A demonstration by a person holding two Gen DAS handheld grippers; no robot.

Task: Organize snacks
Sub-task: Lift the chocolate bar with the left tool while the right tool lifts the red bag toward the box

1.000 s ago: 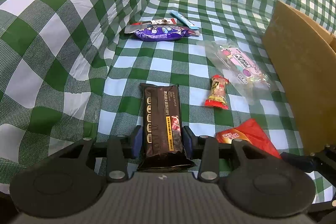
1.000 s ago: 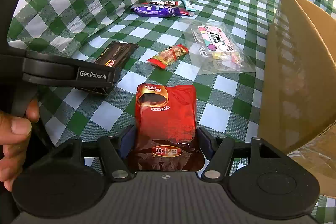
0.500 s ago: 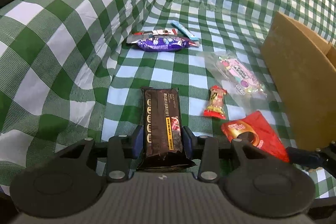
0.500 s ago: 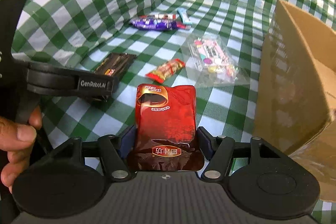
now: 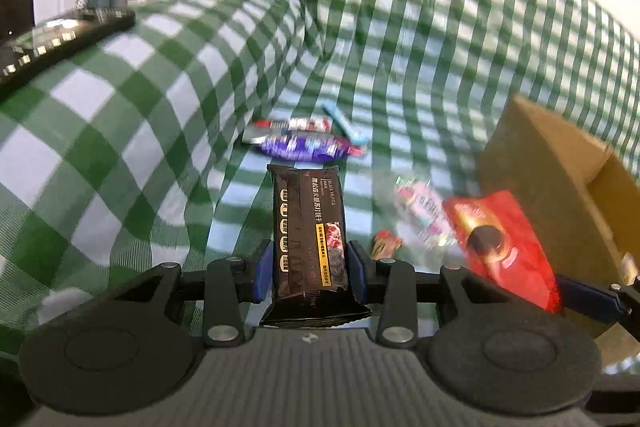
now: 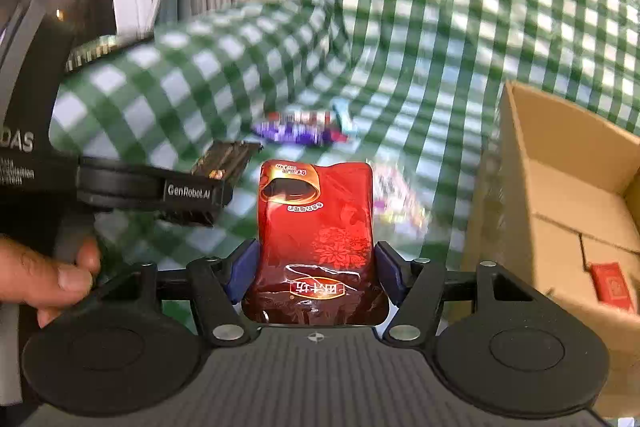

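Snacks fill both grippers. The left gripper (image 5: 308,277) has its blue-padded jaws pinching the lower half of a long dark brown foil bar wrapper with a yellow label strip (image 5: 308,239), which stands up toward twelve o'clock in the left wrist view, clear of the green-and-white checked cloth (image 5: 132,131). The right gripper (image 6: 316,273) has its jaws pinching a glossy red foil pouch with a gold-rimmed oval picture (image 6: 316,227) by its lower sides; in the left wrist view that same pouch shows at four o'clock, in front of the open brown cardboard box (image 5: 552,187).

On the cloth at twelve o'clock of the bar lies a small heap: a purple wrapper (image 5: 304,149), a red-and-white wrapper (image 5: 292,125) touching its far edge, and a thin light-blue stick packet (image 5: 344,125) just beside them. A clear bag with pink print (image 5: 420,203) and a small red-and-yellow sweet (image 5: 384,245) lie between the bar and the pouch (both badly blurred).

From the right wrist, the box sits at three o'clock with a flat red packet (image 6: 612,285) inside on its floor. A hand (image 6: 44,271) at nine o'clock grips the left gripper's handle.
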